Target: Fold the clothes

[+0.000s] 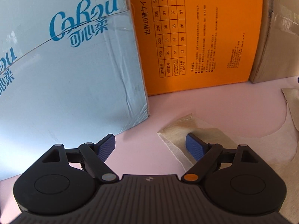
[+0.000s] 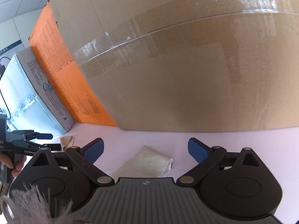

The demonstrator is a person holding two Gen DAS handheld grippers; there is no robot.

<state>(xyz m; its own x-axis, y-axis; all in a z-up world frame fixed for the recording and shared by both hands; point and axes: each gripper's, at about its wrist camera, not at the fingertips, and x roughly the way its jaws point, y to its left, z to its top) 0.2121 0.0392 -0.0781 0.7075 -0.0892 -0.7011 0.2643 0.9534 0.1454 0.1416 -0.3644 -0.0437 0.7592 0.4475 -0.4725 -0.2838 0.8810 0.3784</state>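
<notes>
While both grippers, left [image 1: 150, 145] and right [image 2: 145, 150], hover spread-fingered over cloth [image 1: 196, 130] corners at lower frame, grasping seems next.

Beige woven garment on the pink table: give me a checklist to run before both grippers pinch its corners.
1. Left gripper open: ok.
2. Right gripper open: ok.
3. Beige woven garment corner between right fingers: ok.
4. Garment corner between left fingers: not ok, it lies under the right-hand pad.
5. Pale blue carton apart from left gripper: cannot tell.
6. Garment flat on pink table: cannot tell.
</notes>
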